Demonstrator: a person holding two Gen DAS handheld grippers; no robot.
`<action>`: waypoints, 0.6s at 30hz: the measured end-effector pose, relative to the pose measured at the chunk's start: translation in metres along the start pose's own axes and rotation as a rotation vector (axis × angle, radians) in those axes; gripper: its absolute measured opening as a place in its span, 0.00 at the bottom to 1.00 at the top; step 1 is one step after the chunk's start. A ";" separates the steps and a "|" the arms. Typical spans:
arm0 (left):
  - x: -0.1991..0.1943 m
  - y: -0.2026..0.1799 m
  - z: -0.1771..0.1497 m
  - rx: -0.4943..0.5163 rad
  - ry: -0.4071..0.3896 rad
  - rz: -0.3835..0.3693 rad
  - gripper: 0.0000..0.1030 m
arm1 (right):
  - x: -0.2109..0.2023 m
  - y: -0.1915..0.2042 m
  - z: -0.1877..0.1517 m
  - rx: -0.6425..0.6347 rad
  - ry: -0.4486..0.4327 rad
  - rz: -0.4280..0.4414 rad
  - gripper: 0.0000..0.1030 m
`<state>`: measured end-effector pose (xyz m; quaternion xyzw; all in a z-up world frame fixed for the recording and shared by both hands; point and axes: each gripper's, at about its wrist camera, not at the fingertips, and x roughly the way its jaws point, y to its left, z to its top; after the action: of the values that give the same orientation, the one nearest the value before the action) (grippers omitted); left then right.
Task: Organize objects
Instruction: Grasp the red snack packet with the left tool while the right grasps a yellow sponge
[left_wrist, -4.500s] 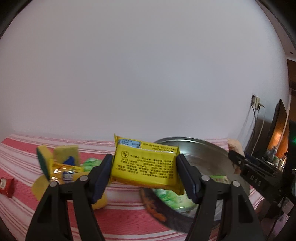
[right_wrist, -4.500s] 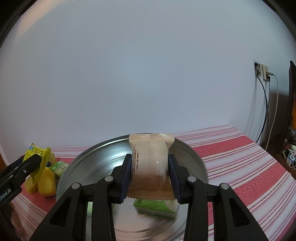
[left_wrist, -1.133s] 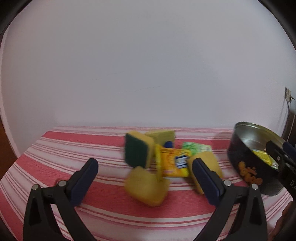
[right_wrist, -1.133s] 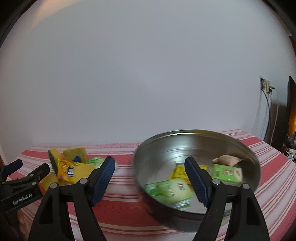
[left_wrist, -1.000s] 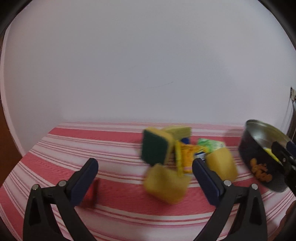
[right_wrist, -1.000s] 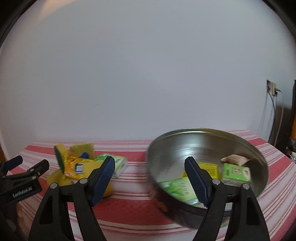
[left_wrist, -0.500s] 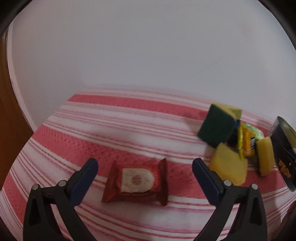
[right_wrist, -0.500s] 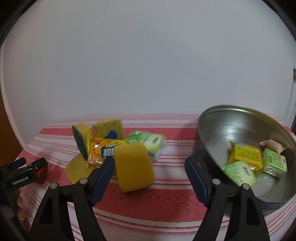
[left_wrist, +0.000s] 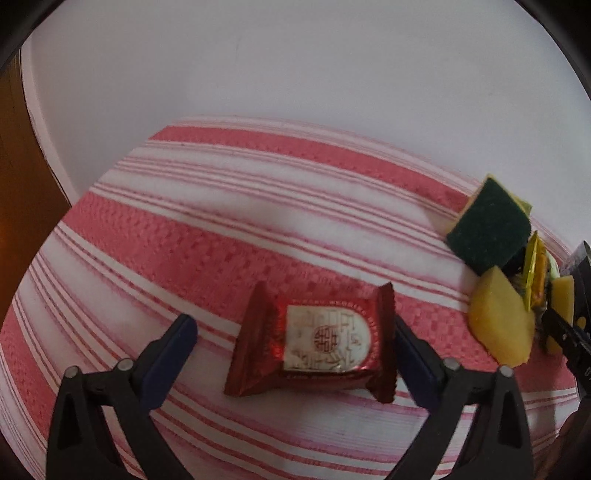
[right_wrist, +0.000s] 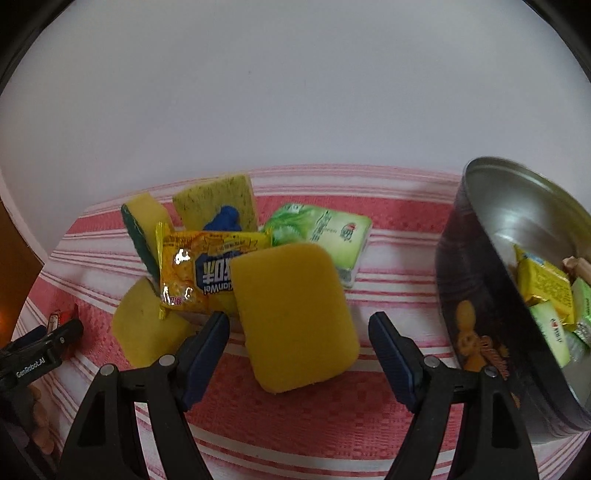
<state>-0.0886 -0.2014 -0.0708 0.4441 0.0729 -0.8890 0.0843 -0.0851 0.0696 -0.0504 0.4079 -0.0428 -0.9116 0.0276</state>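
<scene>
Left gripper (left_wrist: 293, 338) spread astride red packet (left_wrist: 314, 341); right gripper (right_wrist: 299, 334) spread astride yellow sponge (right_wrist: 295, 314), left of the tin (right_wrist: 491, 295).

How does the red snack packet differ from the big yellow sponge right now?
The red snack packet is glossy foil with a white label and crimped ends; the big yellow sponge is plain, matte, with rounded corners. The packet lies alone on the cloth; the sponge leans on a pile of sponges and packets. Both sit between open fingers, ungripped.
</scene>
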 end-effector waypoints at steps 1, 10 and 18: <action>0.000 -0.001 0.000 0.002 -0.002 0.000 0.93 | 0.002 0.000 0.000 -0.003 0.008 0.003 0.77; -0.012 -0.005 -0.001 0.006 -0.043 -0.056 0.57 | -0.013 0.001 -0.007 -0.007 -0.056 0.072 0.57; -0.058 -0.009 -0.004 0.003 -0.325 -0.135 0.57 | -0.055 -0.002 -0.021 -0.030 -0.278 0.016 0.58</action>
<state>-0.0533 -0.1868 -0.0264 0.2889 0.0866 -0.9528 0.0347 -0.0333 0.0747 -0.0238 0.2767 -0.0359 -0.9597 0.0348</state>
